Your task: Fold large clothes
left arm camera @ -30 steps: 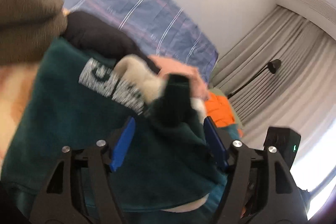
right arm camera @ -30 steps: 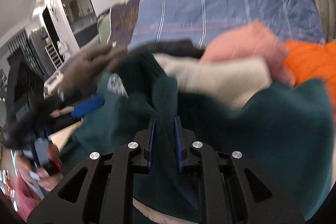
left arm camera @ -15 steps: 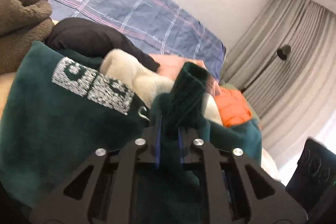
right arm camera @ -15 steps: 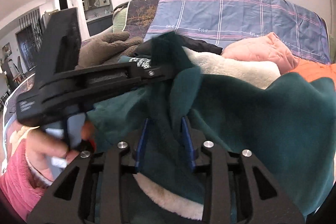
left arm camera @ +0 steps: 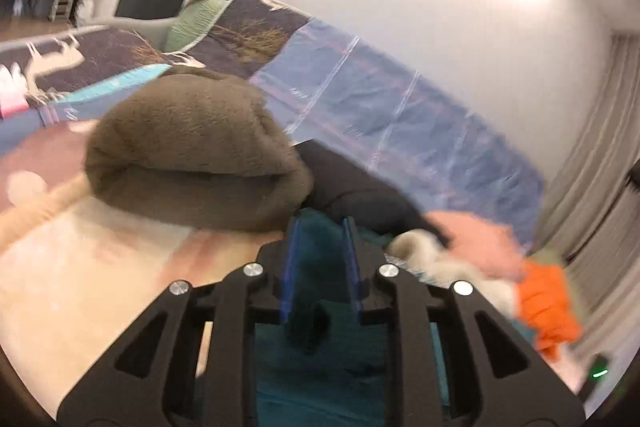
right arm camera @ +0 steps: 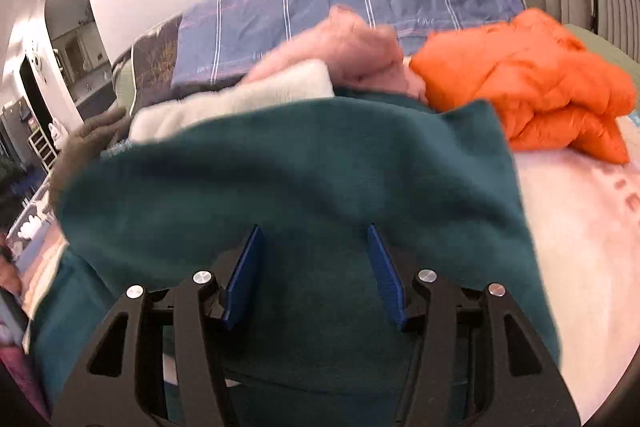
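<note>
**Dark green fleece between both claws, one letting go**

The left gripper has a fold of the dark teal-green fleece garment between its blue pads; the jaws stand narrow and are easing apart, and the cloth still fills the gap between them, so it reads as a grip on the fold. The right gripper is opening, its blue pads standing clear on either side of the same fleece, which lies spread beneath and ahead of it without being pinched.

Outward from the claws, the green garment lies draped across the pale pink patterned bedspread, its far edge running up against a heap of other clothes: a cream fleece piece, a soft pink garment and a crumpled orange puffer jacket. In the left view a bulky brown fleece bundle sits just beyond the pads, with a black garment beside it and a blue plaid pillow against the wall behind.

The fleece looks thick, soft and limp, light enough to lift but bulky; it will sag and bunch wherever it is not held. It is not slippery. The best hold is probably at a hem or corner, pinching one layer so that the fold lies flat.
</note>
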